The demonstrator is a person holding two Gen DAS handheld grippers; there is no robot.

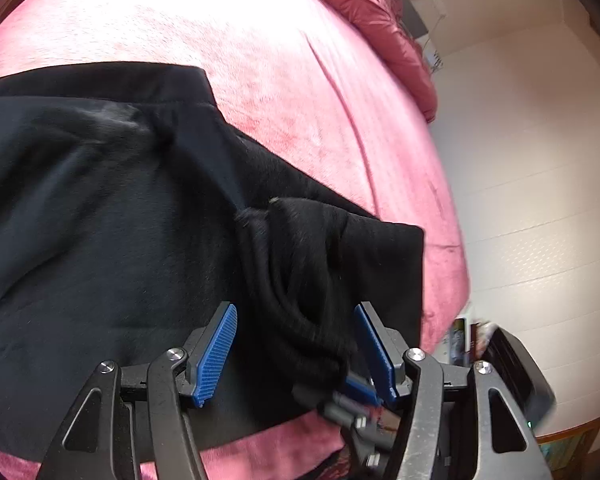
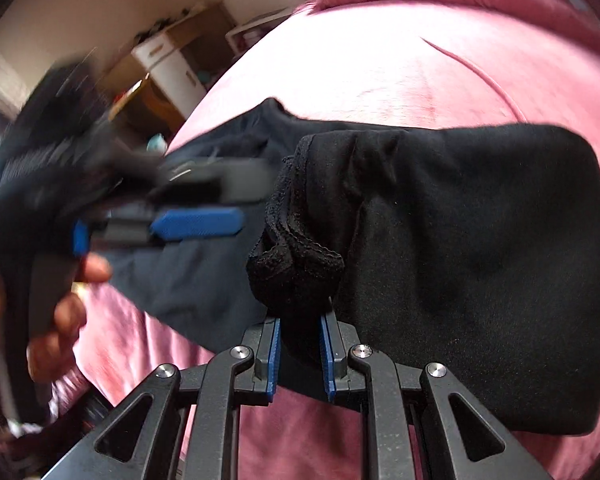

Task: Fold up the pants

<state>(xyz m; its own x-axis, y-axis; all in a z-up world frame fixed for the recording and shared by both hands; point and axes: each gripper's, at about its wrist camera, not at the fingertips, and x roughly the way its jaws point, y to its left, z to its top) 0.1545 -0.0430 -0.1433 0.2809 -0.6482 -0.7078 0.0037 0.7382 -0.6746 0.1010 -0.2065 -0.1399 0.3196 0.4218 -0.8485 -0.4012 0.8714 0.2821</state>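
Black pants (image 1: 100, 220) lie partly folded on a pink bed cover (image 1: 300, 80). Their ribbed cuffs (image 1: 300, 320) are bunched at the near edge. My left gripper (image 1: 296, 336) is open, its blue pads on either side of the cuffs, not pinching them. In the right wrist view my right gripper (image 2: 300, 344) is shut on the bunched ribbed cuff (image 2: 296, 272) and holds the pants (image 2: 480, 260) there. The left gripper (image 2: 196, 222) shows blurred at the left of that view, close to the cuffs, held by a hand (image 2: 68, 312). The right gripper's fingers (image 1: 360, 404) show low in the left wrist view.
A red quilt (image 1: 380, 12) is heaped at the bed's far end. The bed edge drops to a pale tiled floor (image 1: 540, 200) on the right. White cabinets and shelves (image 2: 172, 64) stand beyond the bed in the right wrist view.
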